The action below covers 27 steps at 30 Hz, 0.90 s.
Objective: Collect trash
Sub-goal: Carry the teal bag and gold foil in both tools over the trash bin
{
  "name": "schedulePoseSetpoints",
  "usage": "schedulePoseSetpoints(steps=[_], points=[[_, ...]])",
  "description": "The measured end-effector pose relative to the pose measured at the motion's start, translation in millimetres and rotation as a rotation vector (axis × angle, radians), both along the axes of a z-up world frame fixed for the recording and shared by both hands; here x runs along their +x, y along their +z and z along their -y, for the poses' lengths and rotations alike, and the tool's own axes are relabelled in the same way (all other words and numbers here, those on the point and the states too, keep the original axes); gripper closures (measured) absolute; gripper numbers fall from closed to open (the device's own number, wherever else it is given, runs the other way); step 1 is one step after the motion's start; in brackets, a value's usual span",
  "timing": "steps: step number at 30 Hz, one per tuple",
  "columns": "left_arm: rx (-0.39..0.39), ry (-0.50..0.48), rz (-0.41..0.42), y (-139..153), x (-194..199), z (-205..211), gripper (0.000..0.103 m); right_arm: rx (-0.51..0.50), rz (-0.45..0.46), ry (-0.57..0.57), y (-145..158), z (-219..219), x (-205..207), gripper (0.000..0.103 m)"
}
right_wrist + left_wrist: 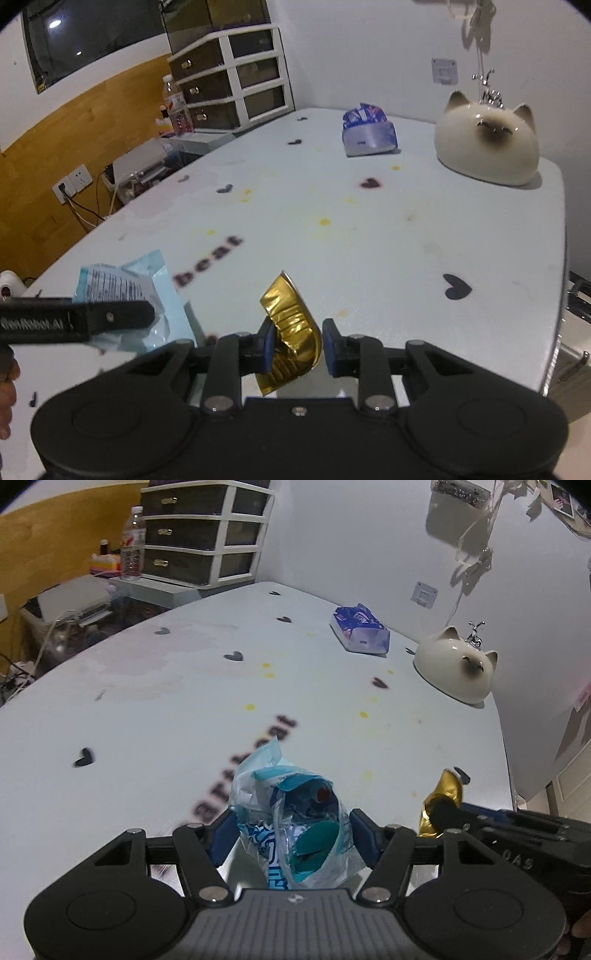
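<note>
**Both grippers hold wrappers above the near end of the tabletop**

The left gripper (pixel 293 834) pinches a crumpled blue and clear plastic wrapper (pixel 291 812) between its blue pads, the wrapper bulging up and forward out of the jaws, which stand partly spread around its bulk. The right gripper (pixel 299 349) is pressed in on a creased gold foil wrapper (pixel 291 328); its left pad bears on the foil, and its jaws are narrow. The two grippers sit close beside each other, each seen from the other's camera.

Ahead, the pale tabletop (pixel 406 258) lies broad and largely bare across its middle, marked only by printed hearts and yellow spots. Toward the far end rest a blue tissue pack (pixel 360 633) and a cat-shaped ceramic piece (pixel 487 144), the latter near the right edge. The right edge curves close by the right gripper. Beyond the far-left edge stands a white drawer unit (pixel 207 531) with a water bottle (pixel 132 544) beside it.
</note>
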<state>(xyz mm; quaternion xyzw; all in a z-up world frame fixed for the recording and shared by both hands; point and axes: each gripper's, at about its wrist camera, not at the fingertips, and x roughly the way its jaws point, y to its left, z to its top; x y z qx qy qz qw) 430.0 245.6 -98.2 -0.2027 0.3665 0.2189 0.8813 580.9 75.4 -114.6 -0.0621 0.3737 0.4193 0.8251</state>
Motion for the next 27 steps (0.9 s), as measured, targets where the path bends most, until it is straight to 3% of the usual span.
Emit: schedulePoseSetpoints(steps=[14, 27], points=[[0.097, -0.012, 0.038, 54, -96, 32, 0.039, 0.051, 0.059, -0.045, 68, 34, -101, 0.076], [0.134, -0.077, 0.081, 93, -201, 65, 0.039, 0.080, 0.095, -0.147, 112, 80, -217, 0.076]])
